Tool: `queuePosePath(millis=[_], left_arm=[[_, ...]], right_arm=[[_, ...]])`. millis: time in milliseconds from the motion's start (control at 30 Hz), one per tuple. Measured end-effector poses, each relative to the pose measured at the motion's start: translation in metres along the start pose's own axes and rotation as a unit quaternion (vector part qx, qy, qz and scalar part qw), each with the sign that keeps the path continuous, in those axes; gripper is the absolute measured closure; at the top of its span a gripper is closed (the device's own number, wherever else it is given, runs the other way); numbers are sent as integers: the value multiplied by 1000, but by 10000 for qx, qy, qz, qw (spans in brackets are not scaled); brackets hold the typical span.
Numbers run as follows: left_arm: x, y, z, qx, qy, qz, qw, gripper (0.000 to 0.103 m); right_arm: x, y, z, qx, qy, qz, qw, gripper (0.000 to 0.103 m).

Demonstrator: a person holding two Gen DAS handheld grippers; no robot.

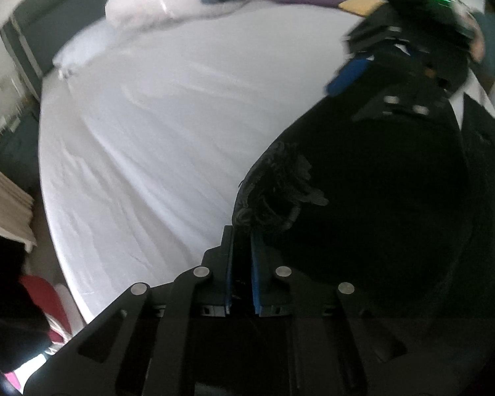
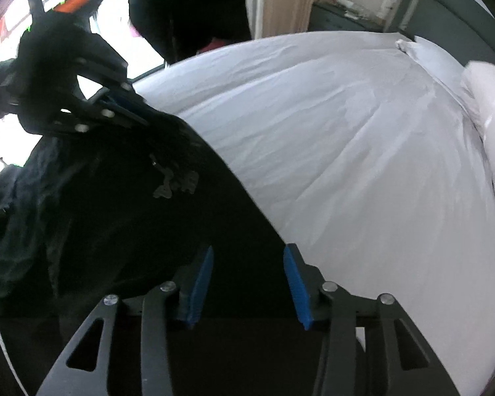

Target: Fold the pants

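On the white bed where the black pants lie spread, my left gripper pinches their frayed hem for lifting, while my right gripper hangs half-open astride the fabric edge, gripping nothing yet.

Matt black cloth pants, wrinkled sheet

No text, label, brand, number or sign can be read anywhere in either wrist view; both pictures are too blurred.
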State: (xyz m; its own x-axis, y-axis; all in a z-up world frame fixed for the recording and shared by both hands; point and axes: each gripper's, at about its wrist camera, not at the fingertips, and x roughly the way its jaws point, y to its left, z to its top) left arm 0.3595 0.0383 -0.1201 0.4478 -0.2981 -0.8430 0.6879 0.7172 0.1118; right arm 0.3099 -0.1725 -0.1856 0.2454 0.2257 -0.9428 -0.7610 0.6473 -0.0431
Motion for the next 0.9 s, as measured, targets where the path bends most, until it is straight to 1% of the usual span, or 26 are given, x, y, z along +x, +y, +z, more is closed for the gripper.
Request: queuePosePath(millis=[100, 167, 233, 267, 300, 400, 433, 467, 500, 567, 600, 633, 667, 800, 900], left_arm=[[-10, -13, -6, 211, -186, 184, 9994, 96], [-17, -18, -9, 290, -328, 209, 9988, 96], [-24, -20, -9, 385, -335, 239, 9984, 96], [-23, -22, -16, 417, -338, 240, 9983, 96], [-18, -19, -8, 433, -331, 244, 9982, 96], [-16, -29, -6, 396, -355, 235, 9983, 96], [-23, -39, -15, 378, -388, 236, 9983, 96], [-27, -39, -17, 382, -402, 237, 9982, 96], [-26, -40, -17, 404, -407, 246, 9981, 96], [-27, -41, -18, 433, -412, 249, 9979, 96], [-26, -41, -19, 436, -413, 254, 9979, 96], [-26, -41, -19, 425, -420, 252, 9979, 96], [-27, -41, -21, 415, -425, 254, 9979, 96], [-30, -42, -24, 367, -451, 250, 9980, 96], [-33, -43, -24, 347, -474, 264, 9979, 96]], right_arm=[[14, -3, 12, -183, 188, -70, 9996, 59], [19, -4, 19, -236, 244, -81, 9994, 59], [22, -1, 23, -334, 313, -34, 9989, 59], [24, 1, 25, -425, 355, -58, 9984, 60], [27, 2, 27, -491, 403, -72, 9980, 61], [31, 1, 33, -528, 493, -52, 9974, 67], [32, 1, 34, -539, 513, -44, 9972, 70], [33, 0, 35, -549, 529, -31, 9971, 73], [34, 0, 37, -568, 535, -20, 9969, 75], [34, -1, 39, -564, 564, 15, 9968, 85], [34, -2, 42, -531, 564, 51, 9970, 86], [33, 0, 40, -515, 559, 71, 9971, 92], [33, -1, 41, -489, 552, 97, 9972, 94], [31, -3, 42, -234, 533, 142, 9982, 99], [24, 0, 39, -18, 395, 132, 9991, 100]])
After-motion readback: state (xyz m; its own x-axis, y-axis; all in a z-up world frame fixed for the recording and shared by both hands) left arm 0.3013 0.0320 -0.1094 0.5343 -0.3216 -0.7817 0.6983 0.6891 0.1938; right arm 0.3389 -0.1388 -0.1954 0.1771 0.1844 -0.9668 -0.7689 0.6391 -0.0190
